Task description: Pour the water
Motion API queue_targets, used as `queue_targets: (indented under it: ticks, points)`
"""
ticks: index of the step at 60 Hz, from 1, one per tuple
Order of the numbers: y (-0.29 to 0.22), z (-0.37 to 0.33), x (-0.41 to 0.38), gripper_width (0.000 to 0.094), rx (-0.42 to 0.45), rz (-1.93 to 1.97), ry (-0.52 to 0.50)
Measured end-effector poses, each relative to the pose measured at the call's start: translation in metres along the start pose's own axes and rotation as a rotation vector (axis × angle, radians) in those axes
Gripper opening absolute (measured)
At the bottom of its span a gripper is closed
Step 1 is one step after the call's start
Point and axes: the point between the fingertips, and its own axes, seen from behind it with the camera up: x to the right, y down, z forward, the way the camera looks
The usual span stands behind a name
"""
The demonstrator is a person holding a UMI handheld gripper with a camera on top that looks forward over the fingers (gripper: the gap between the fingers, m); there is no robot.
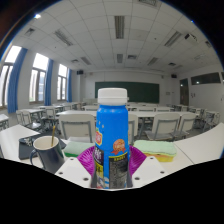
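clearly clamped on the bottle (pixel 113 135) at centre frame, pads (pixel 93 159) pressing both sides low on the label. likely smooth, stiff plastic, fairly heavy if full; best held mid-body. cap on. mug (pixel 46 152) waiting lower left on the desk (pixel 205 145).

The gripper (pixel 113 172) consists of two fingers that enter the gripper view from the bottom. Each finger carries a pad (pixel 90 158) on its inner face; the pads are magenta to purple. The visible pad surface shows a ribbed or faceted texture of angled segments that catch the light. The outer finger bodies below the pads are dark, close to black, with no legible markings. Screws, cables and labels cannot be made out. No hand or sleeve appears.
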Motion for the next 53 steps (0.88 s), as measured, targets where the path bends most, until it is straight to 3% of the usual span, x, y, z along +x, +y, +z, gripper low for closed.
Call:
queue_targets:
  ticks: [8,15,19,21,31,42,53]
  points:
    - [-0.004,0.003,0.001,0.0422,0.004,-0.005,0.000]
    - [-0.001,-0.021,0.017,0.0623,-0.044,0.004,-0.006]
    - [0.006,-0.034,0.021,0.0870,-0.088,0.013,-0.027]
    - [0.007,-0.044,0.023,0.0837,-0.087,0.014,-0.038]
    - [0.018,-0.120,0.042,0.0844,-0.090,0.008,-0.037]
    - [0.024,-0.223,-0.004,0.0845,-0.058,-0.004,-0.166]
    - [0.046,-0.271,-0.051,0.0849,-0.046,0.052,-0.313]
